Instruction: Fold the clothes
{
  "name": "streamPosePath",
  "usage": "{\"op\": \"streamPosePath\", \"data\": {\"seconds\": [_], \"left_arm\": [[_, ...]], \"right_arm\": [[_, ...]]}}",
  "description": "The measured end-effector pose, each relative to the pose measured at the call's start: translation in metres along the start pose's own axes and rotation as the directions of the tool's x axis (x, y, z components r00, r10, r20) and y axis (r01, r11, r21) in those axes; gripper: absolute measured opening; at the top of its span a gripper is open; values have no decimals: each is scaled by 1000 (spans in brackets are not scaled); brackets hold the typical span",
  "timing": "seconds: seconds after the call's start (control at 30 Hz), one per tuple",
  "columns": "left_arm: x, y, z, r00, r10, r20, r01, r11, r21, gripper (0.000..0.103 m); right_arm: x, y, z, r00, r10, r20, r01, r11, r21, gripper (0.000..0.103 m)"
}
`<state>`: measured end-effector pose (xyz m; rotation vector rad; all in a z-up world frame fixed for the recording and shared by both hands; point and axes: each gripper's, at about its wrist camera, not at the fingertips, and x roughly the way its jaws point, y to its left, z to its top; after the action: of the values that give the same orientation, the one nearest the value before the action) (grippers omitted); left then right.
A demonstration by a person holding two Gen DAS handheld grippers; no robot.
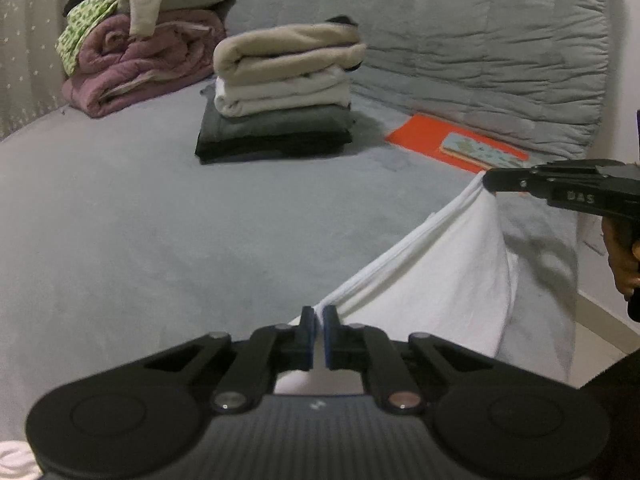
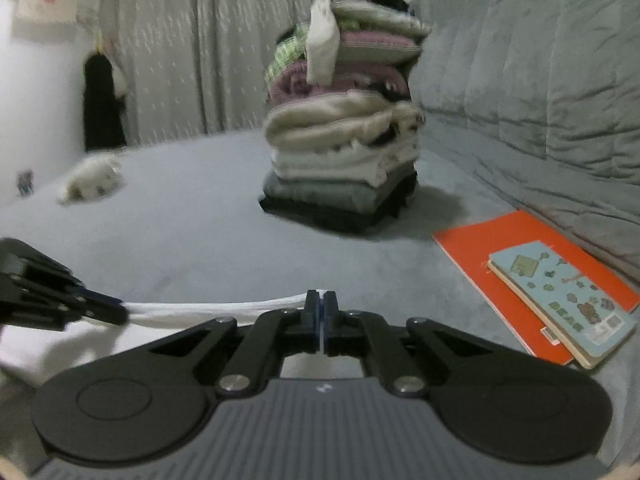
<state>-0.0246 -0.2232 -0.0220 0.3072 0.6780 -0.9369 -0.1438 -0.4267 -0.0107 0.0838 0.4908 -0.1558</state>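
A white garment (image 1: 440, 264) hangs above the grey bed, stretched by its top edge between the two grippers. My left gripper (image 1: 319, 314) is shut on one corner of that edge. My right gripper (image 2: 321, 300) is shut on the other corner; in the left wrist view my right gripper (image 1: 490, 180) comes in from the right with a hand behind it. In the right wrist view the white garment (image 2: 208, 308) runs as a taut band to my left gripper (image 2: 120, 312) at the left edge. The cloth below the edge drapes down.
A stack of folded clothes (image 1: 280, 92) stands on the grey bedspread (image 1: 160, 220), with a heap of purple and green bedding (image 1: 136, 52) behind it. An orange folder (image 2: 520, 264) with a blue picture book (image 2: 568, 300) lies by the quilted backrest (image 1: 480, 28). A small white cloth (image 2: 92, 180) lies far left.
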Motion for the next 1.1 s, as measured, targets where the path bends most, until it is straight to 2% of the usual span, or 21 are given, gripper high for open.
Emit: {"op": "streamPosePath", "data": {"seconds": [0.1,0.17,0.23,0.3,0.33,0.53,0.6,0.63,0.67,0.93,1.1], "left_arm": [[12,3,-6,1000,21,-10,-21,1000,-18,8],[14,5,-11,999,32,14,-31,999,-42,11],[13,8,-14,998,44,35,-41,996,-75,24],[8,12,-16,996,66,54,-60,993,-104,52],[6,14,-18,995,76,62,-68,991,-117,53],[-14,32,-29,991,105,81,-90,981,-172,59],[-23,39,-33,990,116,84,-99,978,-184,61],[-27,43,-35,989,123,86,-105,976,-188,62],[-30,46,-37,988,130,87,-112,975,-190,63],[-67,79,-53,975,201,92,-175,957,-230,67],[-90,101,-63,962,259,86,-232,942,-243,69]], "right_arm": [[24,3,-4,994,-49,-95,47,999,-22,1],[39,3,-8,983,-103,-151,98,994,-36,2],[48,4,-10,969,-169,-179,161,985,-57,4],[48,3,-7,966,-190,-178,186,982,-37,8],[46,3,-4,966,-191,-174,190,981,-23,12],[42,19,12,979,-155,-134,158,987,13,14],[48,28,17,979,-143,-142,146,989,13,22],[51,34,19,980,-136,-144,140,990,13,31],[53,40,21,981,-129,-147,133,991,13,35],[67,90,36,988,-42,-152,44,999,10,36],[81,126,38,985,-7,-172,0,999,-40,39]]}}
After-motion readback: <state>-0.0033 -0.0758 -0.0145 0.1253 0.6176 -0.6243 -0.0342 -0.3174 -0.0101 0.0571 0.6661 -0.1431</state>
